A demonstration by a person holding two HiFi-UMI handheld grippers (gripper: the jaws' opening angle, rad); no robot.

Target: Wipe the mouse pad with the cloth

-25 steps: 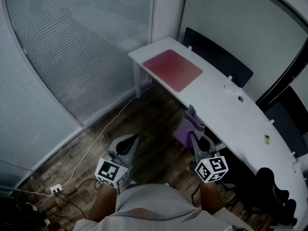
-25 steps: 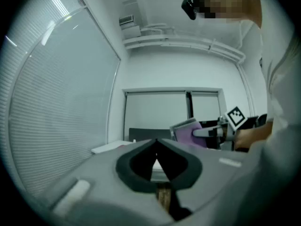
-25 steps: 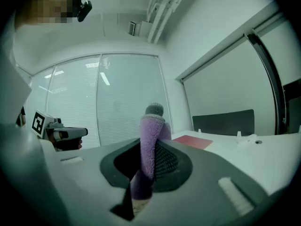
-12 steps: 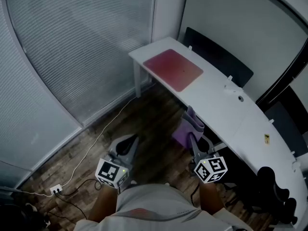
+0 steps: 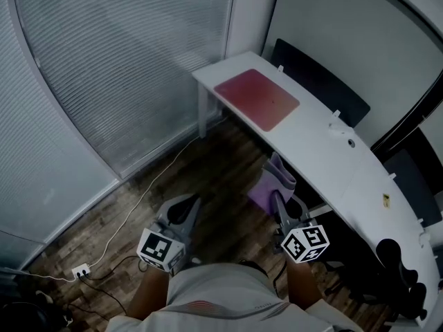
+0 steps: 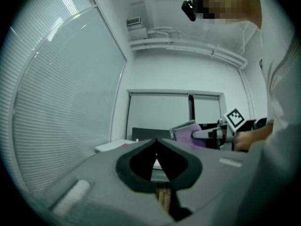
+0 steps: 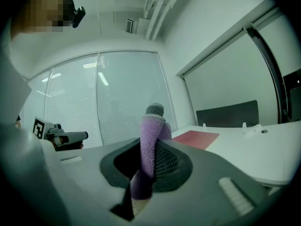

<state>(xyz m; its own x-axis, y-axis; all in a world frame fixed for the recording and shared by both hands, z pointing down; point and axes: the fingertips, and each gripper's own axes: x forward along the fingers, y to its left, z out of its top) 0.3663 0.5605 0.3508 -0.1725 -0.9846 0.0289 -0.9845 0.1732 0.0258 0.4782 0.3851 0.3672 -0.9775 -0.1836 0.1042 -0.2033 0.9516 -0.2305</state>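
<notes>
The red mouse pad (image 5: 257,99) lies flat at the far left end of the long white table (image 5: 325,154); it also shows in the right gripper view as the mouse pad (image 7: 195,139). My right gripper (image 5: 278,200) is held over the floor, short of the table's near edge, shut on a purple cloth (image 5: 273,182). That cloth (image 7: 150,147) stands upright between the jaws. My left gripper (image 5: 185,206) hangs to the left over the floor, jaws together with nothing in them. The left gripper view shows the cloth (image 6: 188,134) to its right.
A dark chair (image 5: 318,81) stands behind the table, and another black chair (image 5: 393,268) is at the lower right. Blinds (image 5: 124,68) cover the glass wall on the left. A white cable and power strip (image 5: 81,272) lie on the wooden floor.
The head view has shifted slightly, so the table and mouse pad sit a little further right and lower. Both grippers hold about the same place, the cloth still gripped.
</notes>
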